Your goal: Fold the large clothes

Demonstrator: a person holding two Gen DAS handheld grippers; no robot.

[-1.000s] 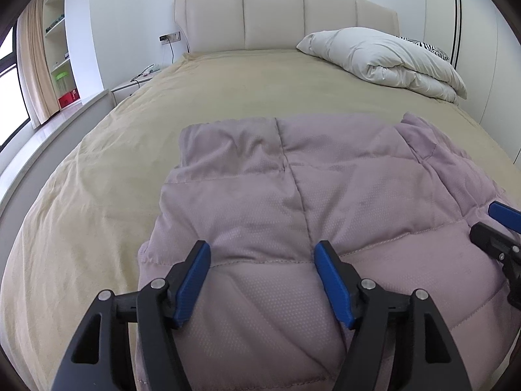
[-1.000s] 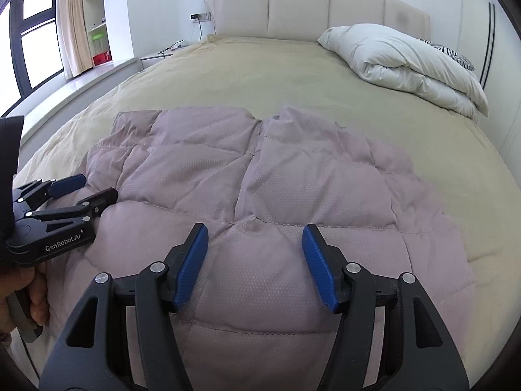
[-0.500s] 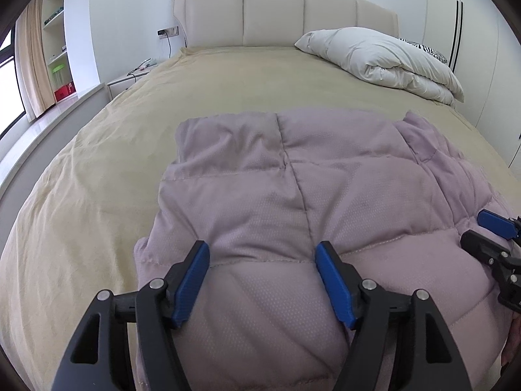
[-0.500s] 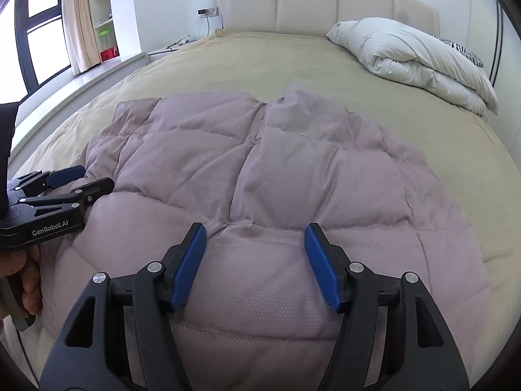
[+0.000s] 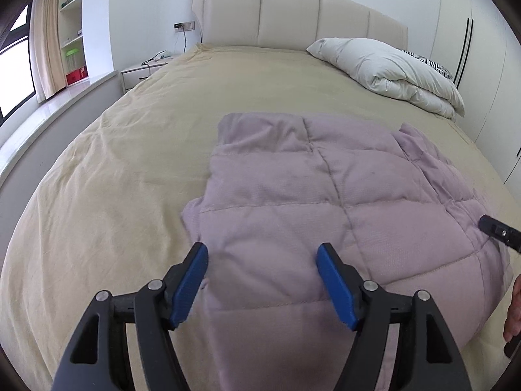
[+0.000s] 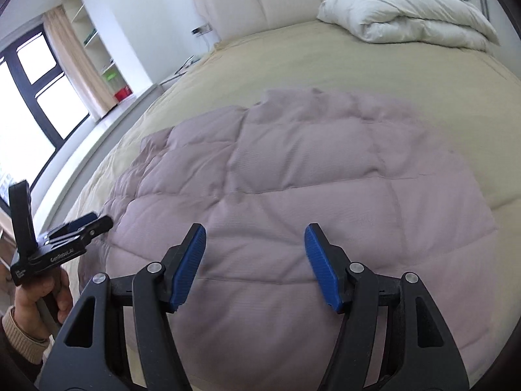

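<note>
A quilted mauve garment [image 5: 325,202] [image 6: 309,179] lies spread flat on the beige bed. My left gripper [image 5: 262,254] hovers open over the garment's near left part, with nothing between its blue pads. My right gripper [image 6: 255,234] stands open above the garment's near middle, also holding nothing. In the right wrist view the left gripper [image 6: 81,224] shows at the garment's left edge, held by a hand [image 6: 39,299]. The tip of the right gripper [image 5: 498,233] shows at the right edge of the left wrist view.
The beige bed cover [image 5: 130,169] stretches wide around the garment. A folded white duvet [image 5: 390,71] lies at the far right by the padded headboard [image 5: 293,16]. A nightstand [image 5: 143,71], shelves and a window stand on the left.
Both grippers have drawn back and sideways over the garment. The right wrist view has rolled, so the bed now looks tilted. The left view shows more bed cover on the left.
</note>
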